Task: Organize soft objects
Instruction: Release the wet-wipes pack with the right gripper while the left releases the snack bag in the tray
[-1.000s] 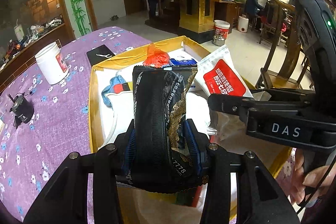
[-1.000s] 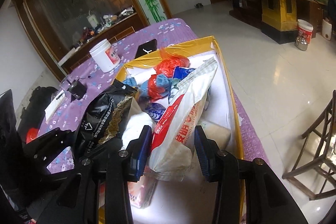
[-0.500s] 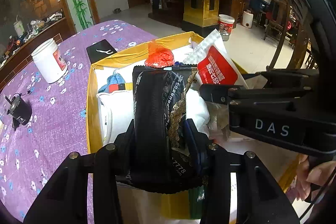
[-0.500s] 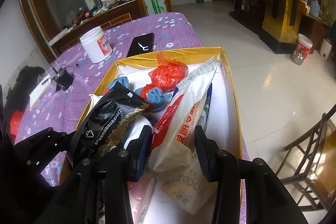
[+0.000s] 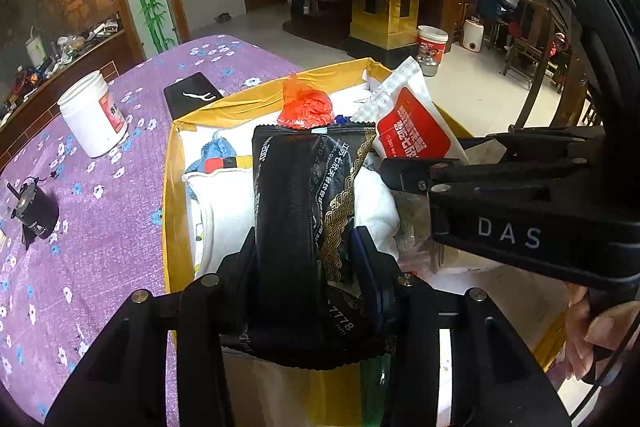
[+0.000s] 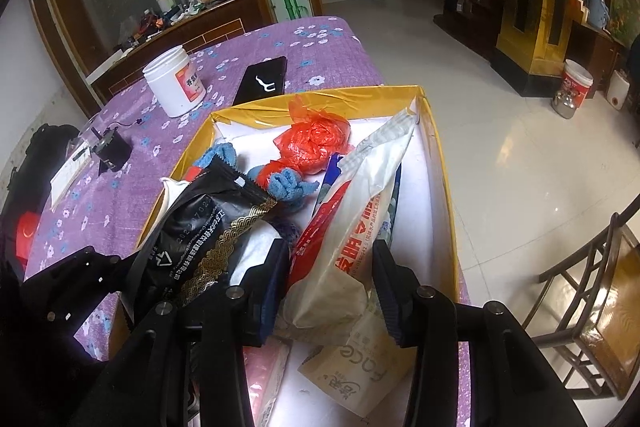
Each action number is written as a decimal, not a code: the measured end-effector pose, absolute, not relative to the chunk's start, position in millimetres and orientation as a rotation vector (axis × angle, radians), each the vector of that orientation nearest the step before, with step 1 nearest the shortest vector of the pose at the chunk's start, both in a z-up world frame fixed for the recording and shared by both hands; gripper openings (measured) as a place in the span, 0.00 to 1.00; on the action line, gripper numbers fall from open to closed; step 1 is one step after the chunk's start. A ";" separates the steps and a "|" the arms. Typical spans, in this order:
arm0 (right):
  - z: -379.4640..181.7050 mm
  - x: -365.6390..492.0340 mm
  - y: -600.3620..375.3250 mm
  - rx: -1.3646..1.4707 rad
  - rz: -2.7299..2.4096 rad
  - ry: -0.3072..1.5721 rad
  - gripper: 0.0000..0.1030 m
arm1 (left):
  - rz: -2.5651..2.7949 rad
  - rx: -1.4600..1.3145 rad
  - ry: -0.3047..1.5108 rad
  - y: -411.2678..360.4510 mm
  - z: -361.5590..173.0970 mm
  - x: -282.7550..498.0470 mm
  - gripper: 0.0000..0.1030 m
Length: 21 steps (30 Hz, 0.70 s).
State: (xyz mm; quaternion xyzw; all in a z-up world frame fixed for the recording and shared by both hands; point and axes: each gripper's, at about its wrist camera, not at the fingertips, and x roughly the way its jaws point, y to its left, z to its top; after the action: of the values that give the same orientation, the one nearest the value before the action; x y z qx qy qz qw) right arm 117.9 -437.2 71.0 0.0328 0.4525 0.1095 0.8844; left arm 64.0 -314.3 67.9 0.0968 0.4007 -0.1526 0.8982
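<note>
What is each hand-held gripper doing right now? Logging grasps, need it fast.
Left hand-held gripper: closed on the black snack packet.
Right hand-held gripper: closed on the white and red pouch.

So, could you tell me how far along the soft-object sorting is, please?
Done: nothing visibly sorted. In hand: left gripper clamps the black packet, right gripper the white-and-red bag, both above the yellow box. Left: red plastic bag and blue cloth remain jumbled inside.

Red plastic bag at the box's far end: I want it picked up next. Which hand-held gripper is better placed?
Neither is free: left hand-held gripper clamps the black packet, right the white-and-red pouch. The red plastic bag lies ahead of the right.
</note>
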 end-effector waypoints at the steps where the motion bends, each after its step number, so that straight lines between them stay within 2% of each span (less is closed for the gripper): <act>1: 71.1 117.2 -437.1 0.068 0.230 0.941 0.44 | -0.316 0.201 0.829 -314.3 68.2 63.8 0.41; 10: 72.7 111.8 -437.5 0.080 0.230 0.937 0.48 | -0.314 0.214 0.819 -314.8 67.8 60.9 0.41; 21: 75.8 96.9 -446.0 0.103 0.245 0.921 0.48 | -0.314 0.248 0.786 -315.5 68.1 51.8 0.42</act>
State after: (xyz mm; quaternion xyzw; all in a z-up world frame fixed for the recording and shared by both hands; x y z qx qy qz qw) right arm 96.9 -446.0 75.8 0.0498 0.4432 0.1179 0.8872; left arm 51.8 -315.5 68.1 0.1199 0.3802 -0.1522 0.9044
